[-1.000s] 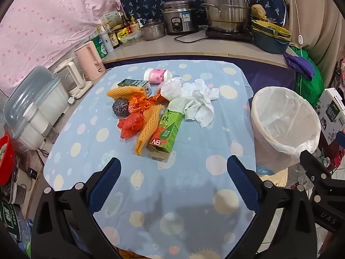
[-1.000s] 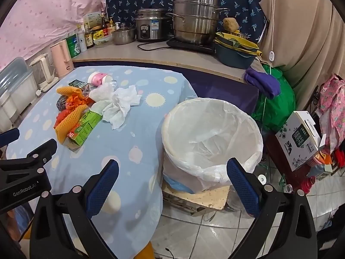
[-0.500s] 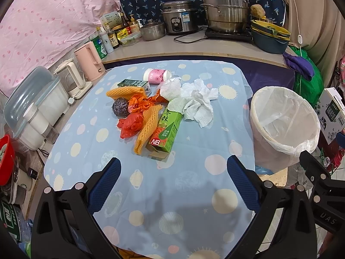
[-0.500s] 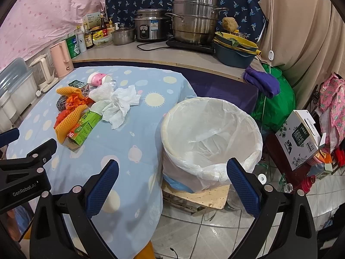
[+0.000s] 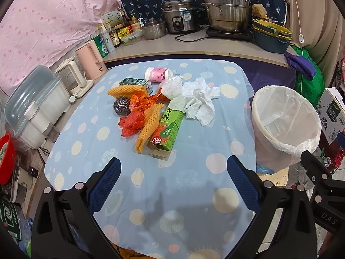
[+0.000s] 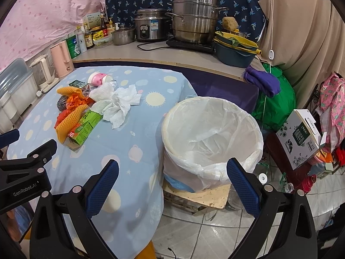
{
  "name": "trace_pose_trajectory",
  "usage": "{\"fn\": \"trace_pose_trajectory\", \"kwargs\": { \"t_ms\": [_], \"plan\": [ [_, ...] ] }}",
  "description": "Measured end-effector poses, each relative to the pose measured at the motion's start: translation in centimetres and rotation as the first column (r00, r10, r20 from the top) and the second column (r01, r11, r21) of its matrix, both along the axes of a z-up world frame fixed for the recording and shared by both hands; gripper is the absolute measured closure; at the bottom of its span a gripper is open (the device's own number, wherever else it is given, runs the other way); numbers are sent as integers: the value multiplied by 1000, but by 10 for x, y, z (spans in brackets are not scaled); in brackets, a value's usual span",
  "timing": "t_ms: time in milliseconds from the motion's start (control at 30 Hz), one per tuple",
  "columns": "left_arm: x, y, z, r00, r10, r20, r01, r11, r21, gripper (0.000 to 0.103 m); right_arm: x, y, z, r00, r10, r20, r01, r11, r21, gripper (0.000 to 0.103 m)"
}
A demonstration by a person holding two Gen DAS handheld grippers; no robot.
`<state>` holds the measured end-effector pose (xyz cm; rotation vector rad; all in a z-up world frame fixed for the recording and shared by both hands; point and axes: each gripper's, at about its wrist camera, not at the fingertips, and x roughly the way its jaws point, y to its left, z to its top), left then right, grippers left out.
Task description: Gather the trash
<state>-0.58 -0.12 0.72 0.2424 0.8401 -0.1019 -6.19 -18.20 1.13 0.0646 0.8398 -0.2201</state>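
Trash pile (image 5: 163, 105) lying mid-table on the blue cloth (image 5: 86, 133), lined bin (image 6: 212, 138) beside the table edge; we see left gripper (image 5: 173, 183) and right gripper (image 6: 172, 185) both spread wide, empty.

both tools (image 5: 173, 183) (image 6: 172, 183) wide open, empty

The tabletop (image 5: 151, 194) wears a smooth, matt printed cloth, and on it the crumpled paper towels (image 5: 198, 103) look soft and embossed beside a glossy green cardboard carton (image 5: 168, 129), orange foam netting (image 5: 148, 125), crinkled red-orange plastic (image 5: 133, 123) and a rough steel-wool scourer (image 5: 121, 105). Right of that carton, the bin (image 6: 212, 142) is lined with thin, shiny, translucent plastic film. Behind the carton stand brushed steel pots (image 5: 224, 6); both tongs show matt black plastic with textured blue pads (image 5: 103, 192).
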Motion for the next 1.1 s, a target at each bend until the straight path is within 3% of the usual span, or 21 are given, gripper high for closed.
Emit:
{"fn": "trace_pose_trajectory", "kwargs": {
  "t_ms": [1100],
  "plan": [
    [-3,2,0,1000,2,-3,-2,1000,4,9,1,6,2,1000,8,3,-8,1000,-2,7]
  ]
}}
